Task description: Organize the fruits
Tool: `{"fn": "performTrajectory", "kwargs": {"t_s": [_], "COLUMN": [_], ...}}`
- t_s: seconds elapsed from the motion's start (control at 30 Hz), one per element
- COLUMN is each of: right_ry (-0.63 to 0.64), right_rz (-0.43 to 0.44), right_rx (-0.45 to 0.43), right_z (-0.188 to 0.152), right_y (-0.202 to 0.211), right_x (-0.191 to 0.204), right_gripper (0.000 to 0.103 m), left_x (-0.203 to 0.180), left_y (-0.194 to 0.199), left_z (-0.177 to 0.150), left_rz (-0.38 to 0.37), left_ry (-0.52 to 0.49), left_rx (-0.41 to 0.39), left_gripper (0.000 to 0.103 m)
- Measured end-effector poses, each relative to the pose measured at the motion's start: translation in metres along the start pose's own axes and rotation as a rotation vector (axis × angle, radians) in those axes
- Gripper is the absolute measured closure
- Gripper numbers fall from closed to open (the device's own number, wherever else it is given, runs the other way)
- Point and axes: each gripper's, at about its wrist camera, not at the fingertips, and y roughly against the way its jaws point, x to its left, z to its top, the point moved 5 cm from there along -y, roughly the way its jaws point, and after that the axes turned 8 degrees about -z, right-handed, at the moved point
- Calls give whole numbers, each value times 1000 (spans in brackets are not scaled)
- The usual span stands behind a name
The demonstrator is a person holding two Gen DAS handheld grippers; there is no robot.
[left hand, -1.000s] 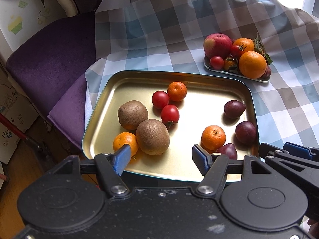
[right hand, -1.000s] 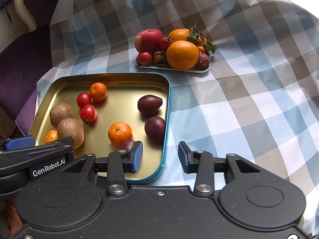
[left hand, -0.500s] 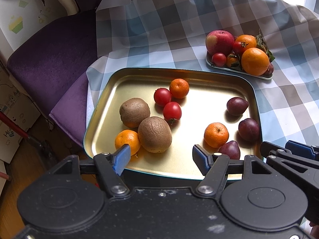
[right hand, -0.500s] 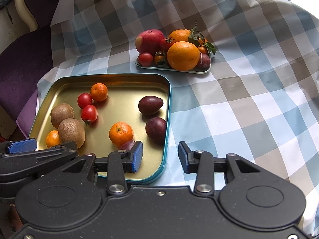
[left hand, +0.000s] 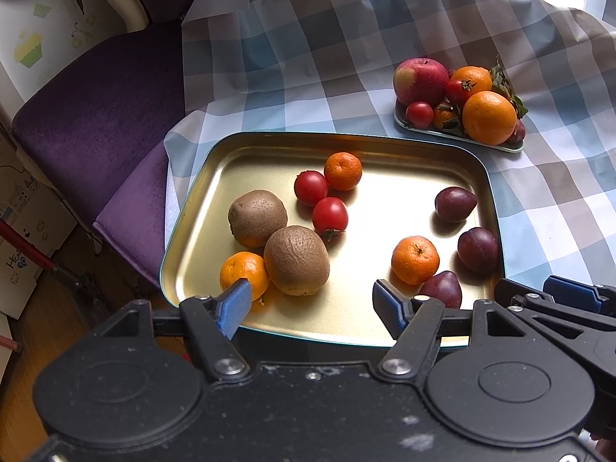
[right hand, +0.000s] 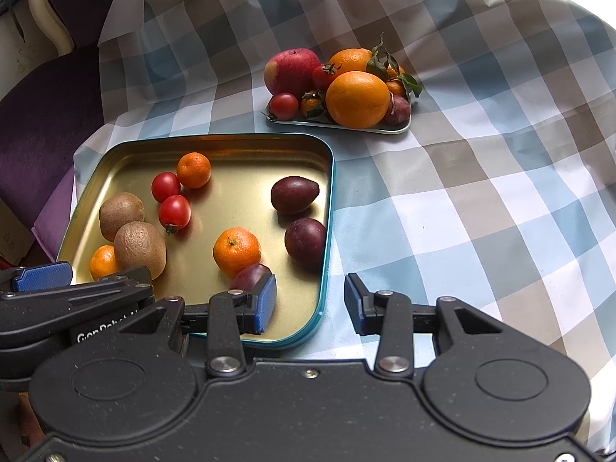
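Your left gripper [left hand: 312, 302] hangs over the near edge of the gold tray [left hand: 269, 146], its blue pads spread wide with nothing between them. Your right gripper [right hand: 310, 302] sits at the tray's near right corner, jaws parted and empty, one pad over the tray and the other over the checked tablecloth [right hand: 481, 200].

The fruit lies loose in the tray. Two kiwis [left hand: 296, 260] touch each other at the left, with a mandarin [left hand: 243, 275] pressed against the nearer one, just behind your left pad. Two cherry tomatoes [left hand: 330, 214] sit side by side near the middle, and a second mandarin [left hand: 342, 171] rests against the farther tomato. On the right, a third mandarin [left hand: 415, 259] touches a dark plum [left hand: 441, 288] that lies close under your right gripper's inner pad; two more plums [left hand: 477, 249] lie along the right wall.

Beyond the tray, a small plate [right hand: 400, 129] carries a crowded heap: an apple [right hand: 291, 71], a large orange [right hand: 358, 98], tomatoes, leafy mandarins and a plum. A purple chair [left hand: 96, 115] stands against the table's left side.
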Motion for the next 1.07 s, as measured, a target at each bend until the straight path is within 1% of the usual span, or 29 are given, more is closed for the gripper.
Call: {"fn": "performTrajectory", "kwargs": {"t_s": [1.07], "right_ry": [-1], "right_rz": [4], "right_rx": [11], "right_z": [-3], "right_y": [-2], "right_x": [1], "right_gripper": [55], "left_x": [-1], "left_y": [-1], "left_z": [-1], "left_rz": [1], "left_ry": [-8], "left_rx": [5], "left_gripper": [30]}}
